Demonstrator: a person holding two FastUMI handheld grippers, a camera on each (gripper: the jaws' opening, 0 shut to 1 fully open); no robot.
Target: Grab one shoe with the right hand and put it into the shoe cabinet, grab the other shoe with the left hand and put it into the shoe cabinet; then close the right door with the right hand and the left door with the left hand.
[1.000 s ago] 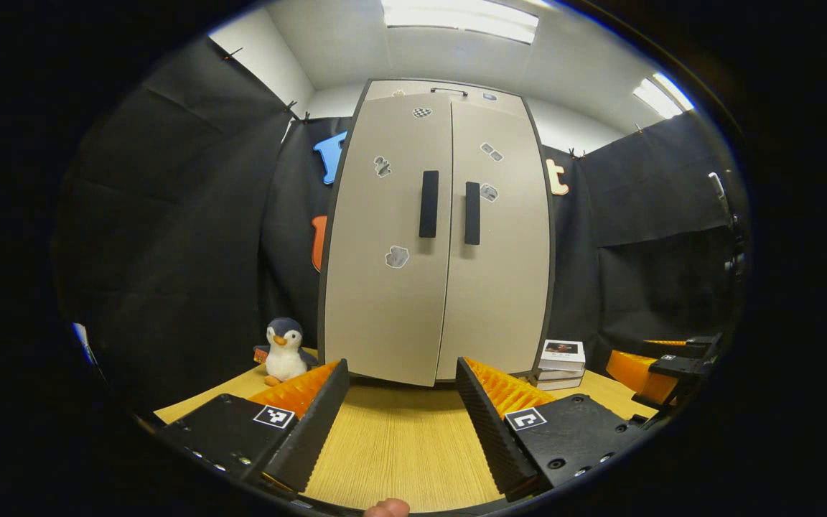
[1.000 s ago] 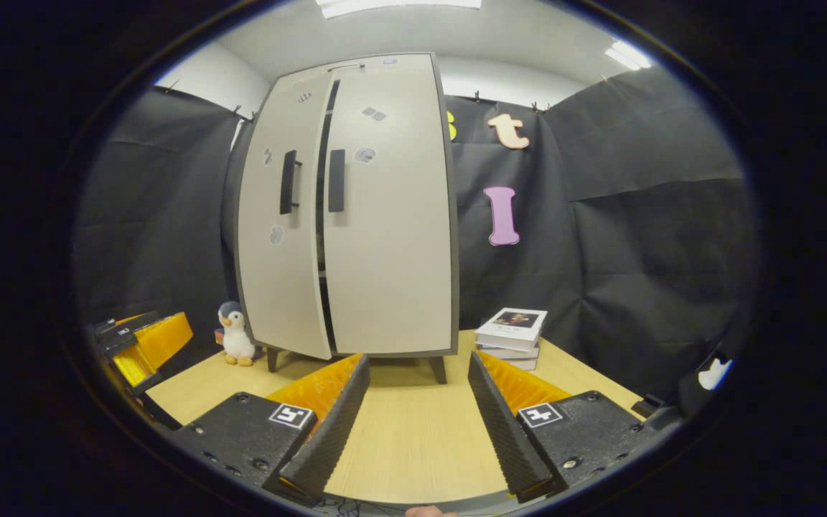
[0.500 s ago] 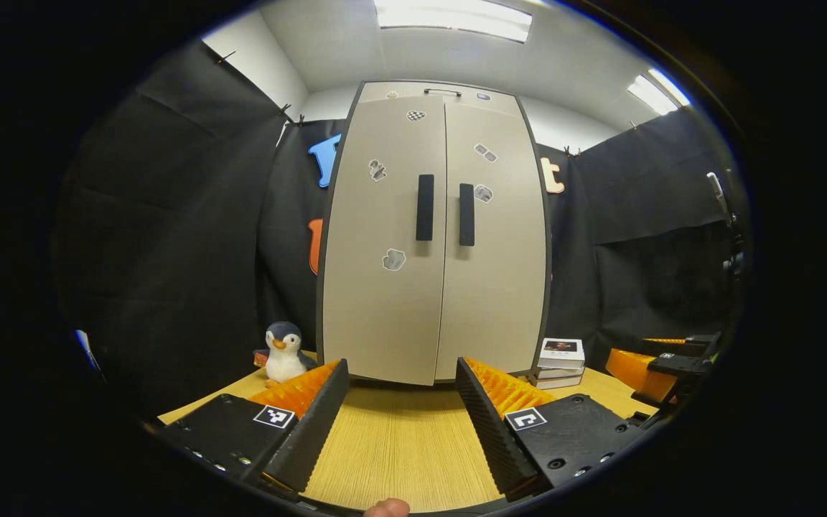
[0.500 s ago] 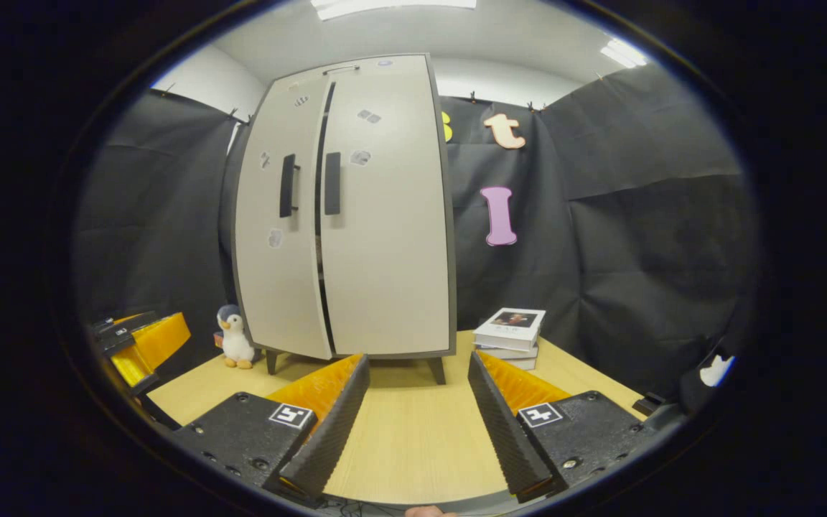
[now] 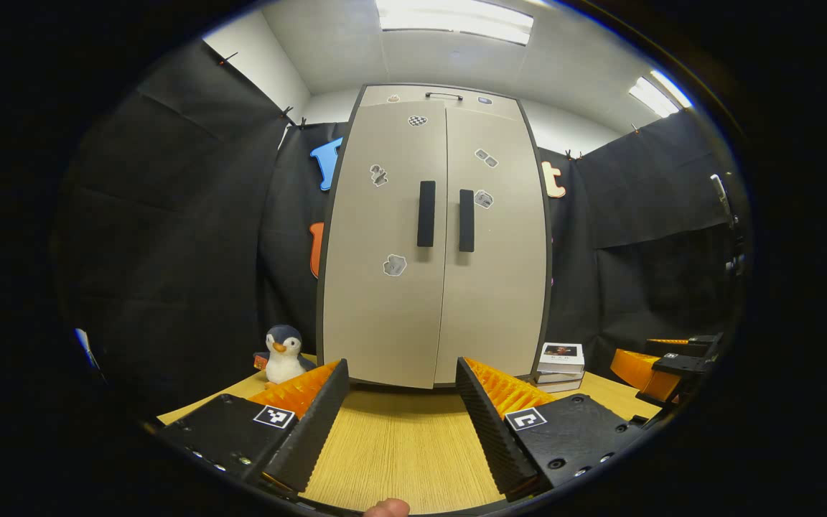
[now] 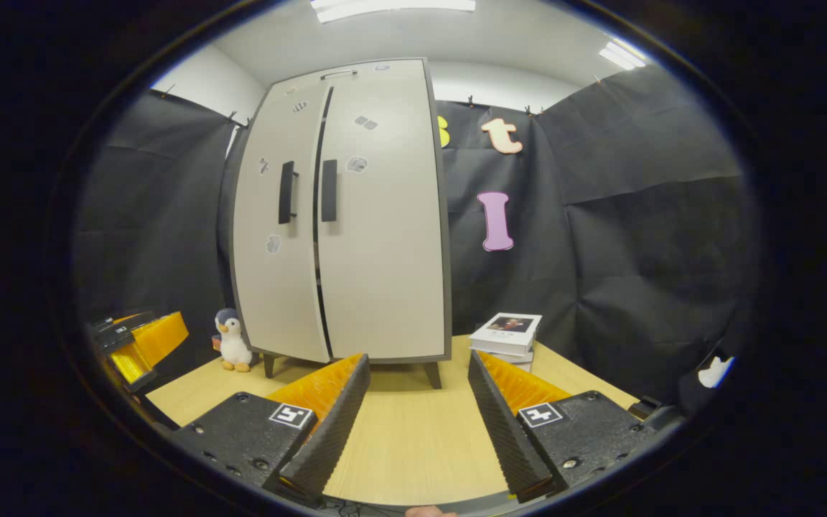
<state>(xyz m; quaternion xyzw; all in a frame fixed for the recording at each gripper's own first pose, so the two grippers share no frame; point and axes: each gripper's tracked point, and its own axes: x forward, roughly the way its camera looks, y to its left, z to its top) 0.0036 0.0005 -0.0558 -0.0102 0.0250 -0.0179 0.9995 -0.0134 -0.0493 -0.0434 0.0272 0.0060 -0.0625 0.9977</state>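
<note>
A: Sitting in a black-cloth booth, wooden tabletop [image 5: 399, 445] under white ceiling lights. Left gripper view first: facing the shoe cabinet [image 5: 433, 244] square on. Left door [image 5: 385, 287] now lying flush with the right door [image 5: 496, 287]; a second ago standing slightly ajar at the bottom edge.

B: Meaning both doors shut?

A: Looking that way from here. Handles [image 5: 426, 214] sitting side by side, seam running thin and even. Left gripper [image 5: 400, 413] hovering well back over the table, jaws spread wide, gripping nothing. Penguin toy [image 5: 283, 354] standing left of the cabinet, stack of books [image 5: 561, 357] to the right, right gripper [image 5: 661, 366] peeking in at the far right edge.

B: Right gripper view?

A: Seeing the cabinet [image 6: 342, 237] from an angle. Dark gap between the doors narrowing versus a second ago, though a thin slit remaining visible; likely just the oblique angle. Right gripper [image 6: 417, 424] also hanging clear of the cabinet, jaws released, empty. Left gripper [image 6: 142, 343] showing at the left edge, penguin [image 6: 230, 341] and books [image 6: 508, 332] flanking the cabinet.

B: Shoes?

A: Not lying on the table; presumably inside behind the doors, not confirmable. Judging task as essentially finished, only retreat remaining.
</note>
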